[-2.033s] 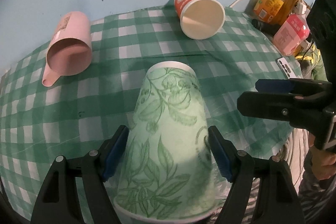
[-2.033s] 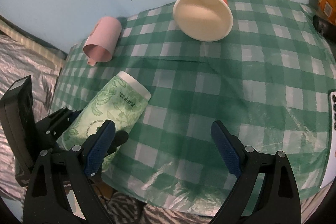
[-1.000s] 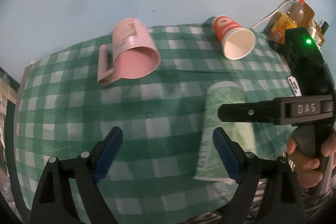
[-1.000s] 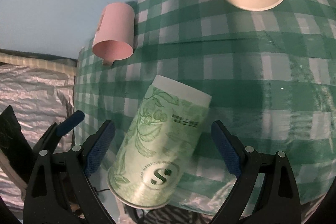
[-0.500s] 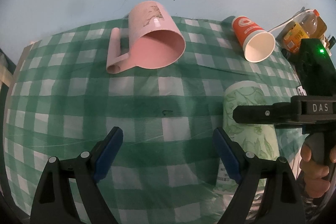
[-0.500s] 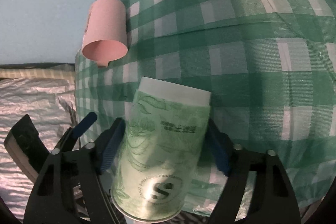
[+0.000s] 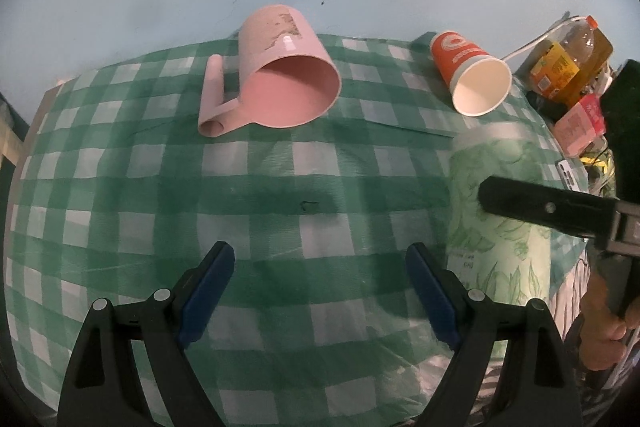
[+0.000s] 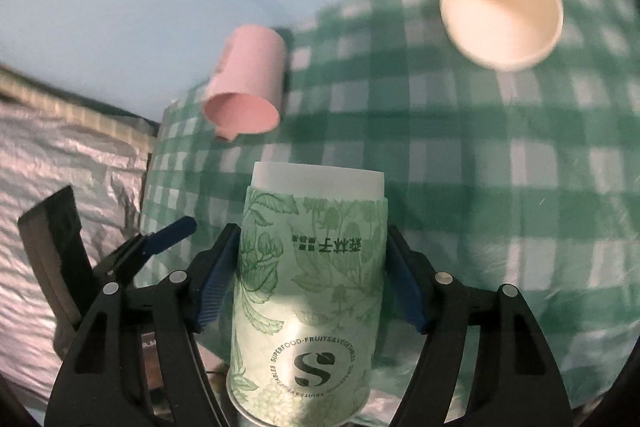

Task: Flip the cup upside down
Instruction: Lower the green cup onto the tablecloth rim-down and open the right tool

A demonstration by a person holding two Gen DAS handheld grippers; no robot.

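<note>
- The right gripper [image 8: 314, 275] is closed on the green leaf-print paper cup [image 8: 310, 287], its blue pads pressed against the cup's two sides; in the right wrist view the cup fills the lower centre of the frame, its white-banded narrow end pointing away from the camera and its printed "S" logo nearest the lens.
- In the left wrist view the same green leaf-print paper cup [image 7: 498, 211] stands at the right edge of the frame, narrow end up, crossed by a black finger of the right gripper [image 7: 548, 207] — a person's hand [image 7: 608, 323] grips the handle at lower right.
- The left gripper [image 7: 320, 277] hangs with its jaws wide apart and nothing between them, at the bottom centre of the frame, above the green-and-white checked tablecloth [image 7: 120, 187].
- A pink mug [image 7: 280, 79] lies on its side at upper centre of the left wrist view, mouth towards the camera, handle to its left.
- An orange paper cup [image 7: 472, 75] lies on its side at upper right, its white inside showing.
- A bottle of amber drink [image 7: 568, 63] and a pink packet [image 7: 580, 123] sit at the far right edge, beyond the cloth.
- Crinkled silver sheeting [image 8: 60, 187] shows at the left of the right wrist view — that view is blurred towards its upper right.
</note>
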